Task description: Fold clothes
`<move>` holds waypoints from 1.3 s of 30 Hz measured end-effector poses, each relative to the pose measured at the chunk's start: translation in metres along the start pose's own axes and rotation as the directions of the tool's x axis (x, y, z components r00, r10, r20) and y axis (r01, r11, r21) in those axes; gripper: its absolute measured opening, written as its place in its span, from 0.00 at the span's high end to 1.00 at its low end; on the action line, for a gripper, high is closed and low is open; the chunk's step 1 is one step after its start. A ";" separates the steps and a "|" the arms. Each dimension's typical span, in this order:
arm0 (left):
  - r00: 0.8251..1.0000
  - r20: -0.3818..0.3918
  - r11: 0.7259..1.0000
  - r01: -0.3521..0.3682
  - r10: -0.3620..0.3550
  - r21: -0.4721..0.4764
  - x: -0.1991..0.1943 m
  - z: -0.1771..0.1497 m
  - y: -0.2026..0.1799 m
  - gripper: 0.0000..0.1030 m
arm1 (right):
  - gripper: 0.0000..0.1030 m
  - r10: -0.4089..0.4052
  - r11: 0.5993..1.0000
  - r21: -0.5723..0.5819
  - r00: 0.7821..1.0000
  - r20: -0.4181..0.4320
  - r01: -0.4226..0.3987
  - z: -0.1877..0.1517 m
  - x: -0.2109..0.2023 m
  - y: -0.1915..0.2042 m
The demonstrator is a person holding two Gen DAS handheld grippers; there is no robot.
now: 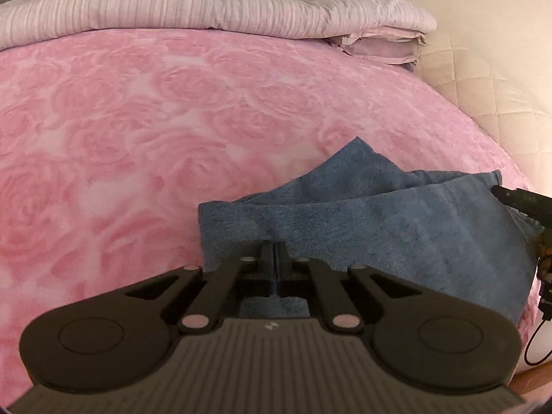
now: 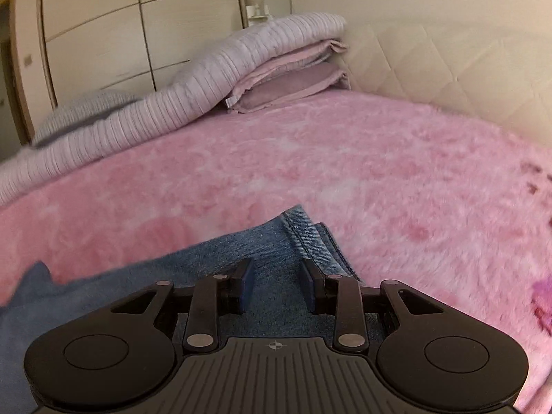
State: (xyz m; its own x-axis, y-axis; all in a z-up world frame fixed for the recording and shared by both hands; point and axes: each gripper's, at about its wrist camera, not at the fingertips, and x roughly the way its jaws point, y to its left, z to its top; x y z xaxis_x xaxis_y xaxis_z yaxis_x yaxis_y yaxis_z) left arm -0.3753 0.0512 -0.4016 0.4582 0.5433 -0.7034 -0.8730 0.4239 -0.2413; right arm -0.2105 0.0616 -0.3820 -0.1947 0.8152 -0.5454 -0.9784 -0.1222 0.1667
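**Left grips the jeans, right spread above them**

The left gripper (image 1: 275,245) has its jaws clenched on a fold of the blue jeans (image 1: 396,227). The right gripper (image 2: 276,283) has its jaws released, with denim between and beneath them. Beyond both, the pink rose blanket (image 1: 155,131) covers the bed, then the striped quilt (image 2: 207,69) and stacked pillows (image 2: 296,79).

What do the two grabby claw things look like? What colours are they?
Both look alike. The left claw is matte black, with two round discs at the sides, thin linkage bars with silvery-pink rivets, and a grey ribbed body bearing a small white logo. The right claw has the same build, with blue pads inside its fingers and a small crosshair mark on the ribbed grey body.
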 end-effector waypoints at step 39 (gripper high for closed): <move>0.989 -0.034 0.989 -0.146 0.146 0.007 -0.161 -0.103 -0.089 0.77 | 0.68 0.006 0.999 0.032 0.994 -0.113 -0.002 -0.075 -0.197 0.026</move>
State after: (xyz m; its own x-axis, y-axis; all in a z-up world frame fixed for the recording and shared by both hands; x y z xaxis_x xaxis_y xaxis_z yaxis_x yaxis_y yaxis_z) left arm -0.3889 -0.1487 -0.3358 0.3200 0.5745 -0.7533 -0.9293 0.3449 -0.1317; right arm -0.2031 -0.1452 -0.3319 -0.2069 0.7451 -0.6340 -0.9753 -0.1056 0.1941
